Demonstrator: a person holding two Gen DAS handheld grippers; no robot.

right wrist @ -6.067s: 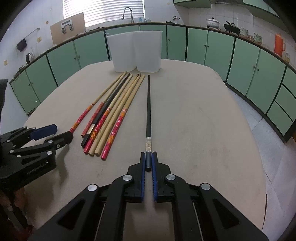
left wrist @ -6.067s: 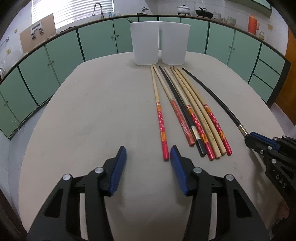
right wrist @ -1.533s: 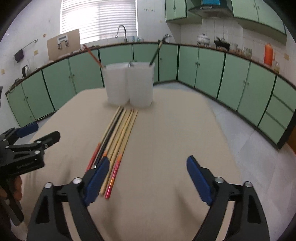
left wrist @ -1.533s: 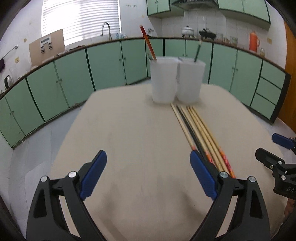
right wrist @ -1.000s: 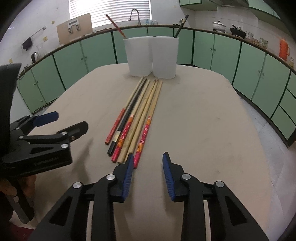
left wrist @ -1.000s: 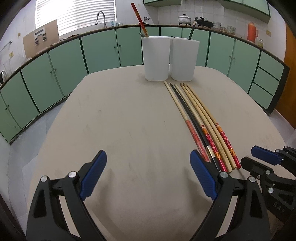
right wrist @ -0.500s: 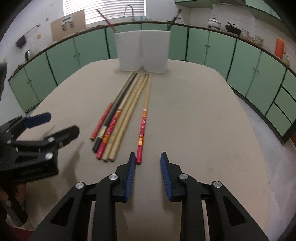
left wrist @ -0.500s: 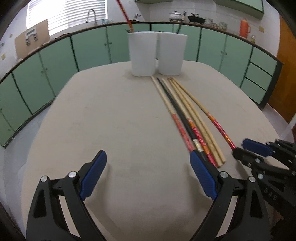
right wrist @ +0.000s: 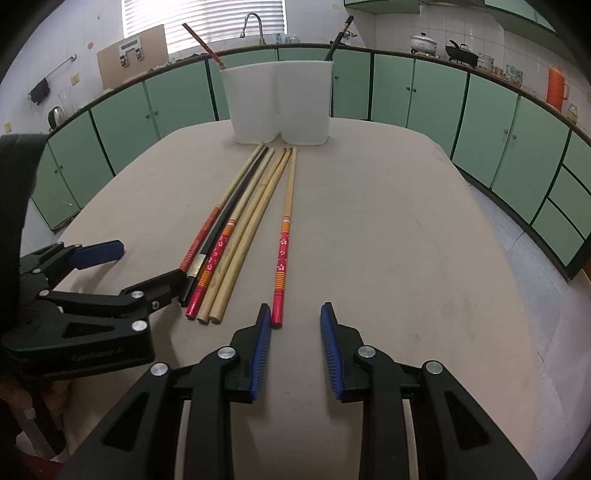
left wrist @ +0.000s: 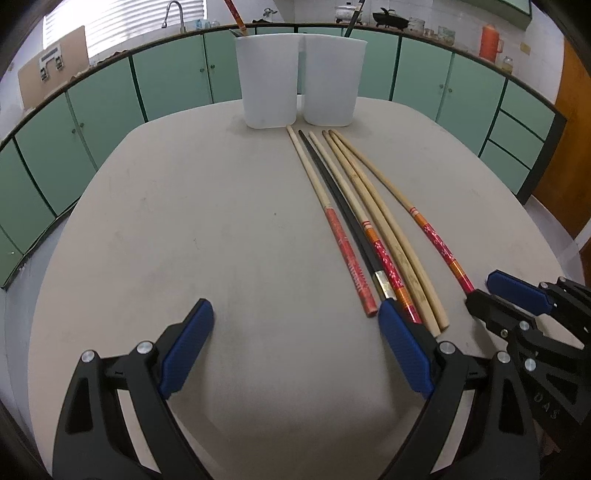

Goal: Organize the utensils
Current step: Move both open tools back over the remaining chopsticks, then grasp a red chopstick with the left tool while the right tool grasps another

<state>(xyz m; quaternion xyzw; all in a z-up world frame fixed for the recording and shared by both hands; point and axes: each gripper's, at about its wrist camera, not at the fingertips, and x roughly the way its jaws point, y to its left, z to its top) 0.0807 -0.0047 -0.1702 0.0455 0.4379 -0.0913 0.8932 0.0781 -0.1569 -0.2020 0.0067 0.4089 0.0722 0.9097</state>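
Several long chopsticks lie side by side on the beige table (left wrist: 184, 229), pointing at two white cups (left wrist: 269, 77) (left wrist: 332, 77) at the far edge. A red-handled chopstick (right wrist: 282, 254) lies apart to the right of the bundle (right wrist: 236, 229); it also shows in the left wrist view (left wrist: 436, 240). My right gripper (right wrist: 295, 325) is open, its left finger beside that chopstick's near end. My left gripper (left wrist: 295, 332) is wide open, its right finger (left wrist: 402, 350) at the near ends of the black chopstick (left wrist: 343, 206) and its neighbours. Each cup holds one chopstick (right wrist: 203, 40) (right wrist: 338, 31).
Green cabinets (right wrist: 424, 92) ring the room behind the table. A sink tap (right wrist: 255, 22), pots (right wrist: 458, 51) and an orange flask (right wrist: 556, 88) stand on the counter. The right gripper shows at the right edge of the left wrist view (left wrist: 517, 306).
My right gripper has moved forward so the lone red-handled chopstick's end is beside its left finger. My left gripper has moved closer to the bundle's near ends.
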